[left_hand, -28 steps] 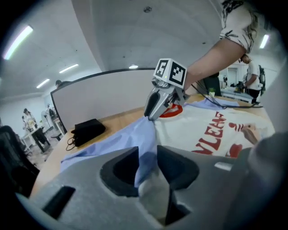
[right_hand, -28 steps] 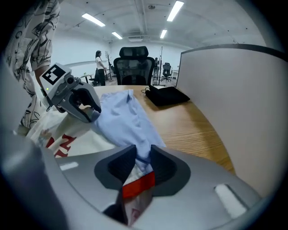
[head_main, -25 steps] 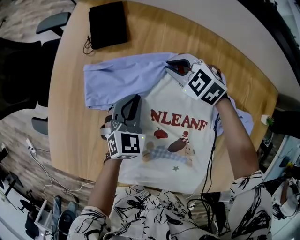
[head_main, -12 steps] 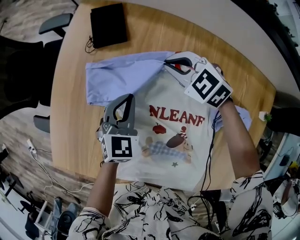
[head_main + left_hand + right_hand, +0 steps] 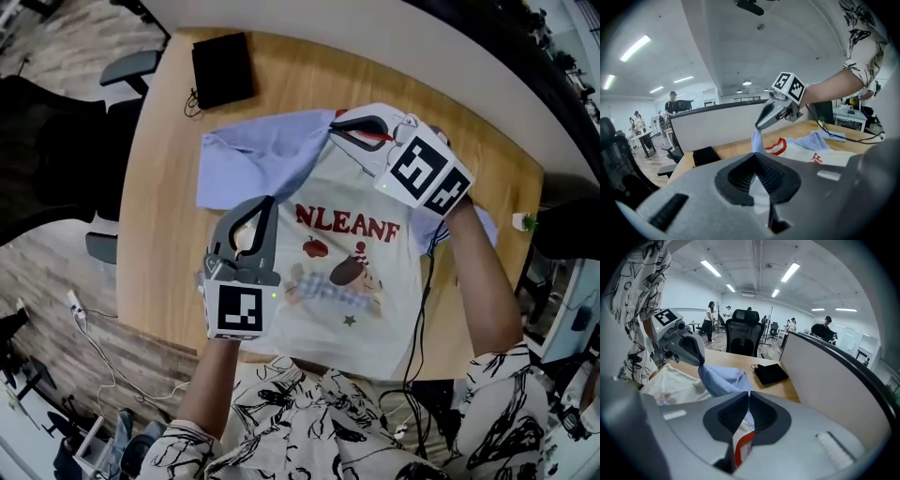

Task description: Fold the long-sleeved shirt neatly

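Jaws clenched on fabric, the left gripper [image 5: 265, 203] and right gripper [image 5: 337, 127] pinch side edge and collar of the shirt [image 5: 349, 281] draped on the bench [image 5: 169, 197], soft, light cloth probably best gripped at seams.

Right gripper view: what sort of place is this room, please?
Probably an open-plan office or a lab. It has a black high-backed swivel chair, long white ceiling strip lights and a white desk partition panel.
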Tool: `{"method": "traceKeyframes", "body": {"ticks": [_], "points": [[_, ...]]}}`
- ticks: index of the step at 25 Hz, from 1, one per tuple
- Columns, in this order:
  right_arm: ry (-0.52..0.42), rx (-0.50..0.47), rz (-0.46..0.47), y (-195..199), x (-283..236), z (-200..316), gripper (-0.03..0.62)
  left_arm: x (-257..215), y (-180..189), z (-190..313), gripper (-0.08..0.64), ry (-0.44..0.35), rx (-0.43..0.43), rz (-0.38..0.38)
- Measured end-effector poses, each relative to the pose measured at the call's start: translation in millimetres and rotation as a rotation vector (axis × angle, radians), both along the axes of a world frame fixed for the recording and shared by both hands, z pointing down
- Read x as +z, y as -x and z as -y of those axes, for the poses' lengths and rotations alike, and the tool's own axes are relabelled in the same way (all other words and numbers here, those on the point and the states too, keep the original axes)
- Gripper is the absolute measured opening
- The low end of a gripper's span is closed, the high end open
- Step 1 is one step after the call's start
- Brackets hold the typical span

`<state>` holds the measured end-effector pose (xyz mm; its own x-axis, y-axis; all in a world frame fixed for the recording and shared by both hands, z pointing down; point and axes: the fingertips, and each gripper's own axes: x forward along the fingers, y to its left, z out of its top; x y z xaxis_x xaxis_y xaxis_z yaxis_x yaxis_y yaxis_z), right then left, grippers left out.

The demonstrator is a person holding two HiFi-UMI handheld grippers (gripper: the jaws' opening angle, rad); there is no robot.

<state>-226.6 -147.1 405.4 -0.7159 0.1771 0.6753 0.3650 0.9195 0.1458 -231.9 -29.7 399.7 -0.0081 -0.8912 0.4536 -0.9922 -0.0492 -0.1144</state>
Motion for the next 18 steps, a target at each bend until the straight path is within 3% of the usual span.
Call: {"method": "traceKeyframes", "body": {"ticks": [3, 8, 18], "points": [[-0.011, 0.009, -0.003, -19, -12, 1, 0.026, -13, -17, 2, 0.008, -0.017, 0.01, 0.001], [-0.027, 0.052, -0.021, -56, -24, 12, 0.026, -22, -47, 12, 0.008, -0.031, 0.007, -0.068], [-0.049, 0.138, -0.055, -131, -36, 39, 0.026, -28, -118, 39, 0.008, -0.04, 0.086, -0.144]]}}
